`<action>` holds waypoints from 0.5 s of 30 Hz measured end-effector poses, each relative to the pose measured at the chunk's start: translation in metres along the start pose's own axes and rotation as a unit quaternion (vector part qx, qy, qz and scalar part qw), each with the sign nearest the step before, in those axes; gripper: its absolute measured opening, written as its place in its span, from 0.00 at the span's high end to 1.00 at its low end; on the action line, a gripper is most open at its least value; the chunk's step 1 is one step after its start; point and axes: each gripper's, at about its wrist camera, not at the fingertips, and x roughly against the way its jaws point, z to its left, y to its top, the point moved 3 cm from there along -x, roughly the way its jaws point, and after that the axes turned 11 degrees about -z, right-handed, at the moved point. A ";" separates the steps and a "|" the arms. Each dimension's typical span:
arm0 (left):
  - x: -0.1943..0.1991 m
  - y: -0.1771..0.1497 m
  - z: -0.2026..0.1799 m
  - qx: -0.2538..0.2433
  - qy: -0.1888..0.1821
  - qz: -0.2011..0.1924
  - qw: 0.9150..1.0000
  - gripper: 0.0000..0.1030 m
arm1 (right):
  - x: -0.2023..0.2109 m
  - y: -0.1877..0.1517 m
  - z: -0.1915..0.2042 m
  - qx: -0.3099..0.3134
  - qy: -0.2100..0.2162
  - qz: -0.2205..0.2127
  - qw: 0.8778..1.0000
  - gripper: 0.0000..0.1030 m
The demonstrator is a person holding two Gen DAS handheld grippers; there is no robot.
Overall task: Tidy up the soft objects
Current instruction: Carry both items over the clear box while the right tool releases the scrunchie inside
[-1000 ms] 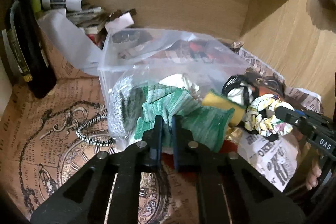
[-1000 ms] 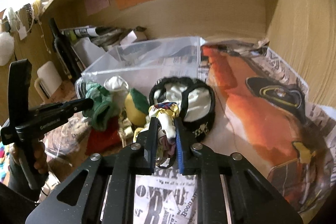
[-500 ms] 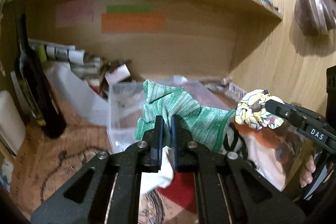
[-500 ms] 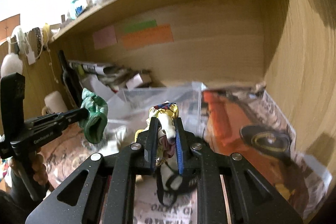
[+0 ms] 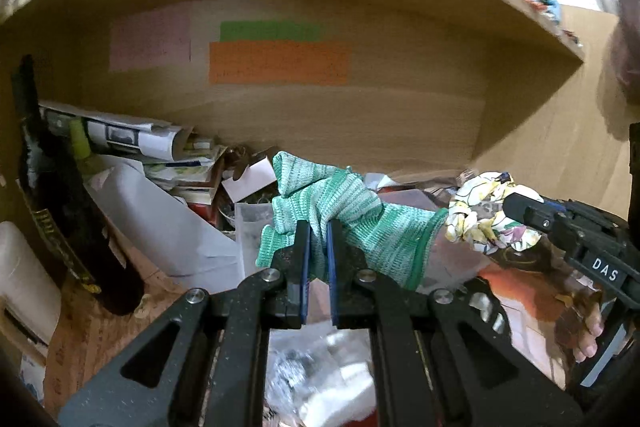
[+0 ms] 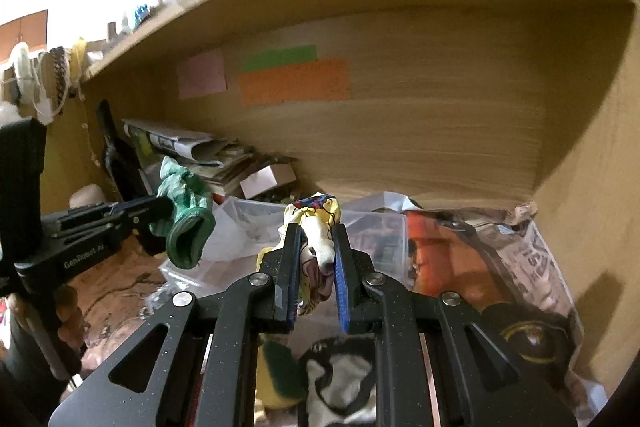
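My left gripper (image 5: 318,227) is shut on a green knitted glove (image 5: 360,223) and holds it in the air above the clear plastic box (image 5: 250,231). The glove also shows in the right wrist view (image 6: 186,215). My right gripper (image 6: 316,231) is shut on a floral fabric scrunchie (image 6: 316,227), held above the box (image 6: 384,227). In the left wrist view the scrunchie (image 5: 480,215) hangs just right of the glove's cuff. A yellow-green sponge (image 6: 280,371) and a black-and-white cloth (image 6: 340,383) lie below my right gripper.
A dark bottle (image 5: 60,195) stands at the left. A pile of papers and booklets (image 5: 160,151) lies at the back against the wooden wall with coloured notes (image 5: 280,63). A shelf board runs overhead. Printed paper (image 6: 500,259) covers the surface on the right.
Both grippers have risen from the pile with their items. The glove and the scrunchie are now higher, in front of the back wall, and the box has dropped low in view.
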 end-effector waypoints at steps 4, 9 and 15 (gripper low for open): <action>-0.025 -0.002 0.007 -0.002 0.000 0.034 0.999 0.94 | -0.030 -0.004 -0.002 0.010 0.002 0.033 0.999 0.87; -0.059 -0.011 0.011 -0.010 -0.006 0.087 0.996 0.94 | -0.060 -0.016 -0.008 0.006 0.008 0.079 0.997 0.87; -0.087 -0.026 0.006 -0.029 -0.013 0.136 0.990 0.93 | -0.088 -0.036 -0.013 0.008 0.009 0.142 0.990 0.87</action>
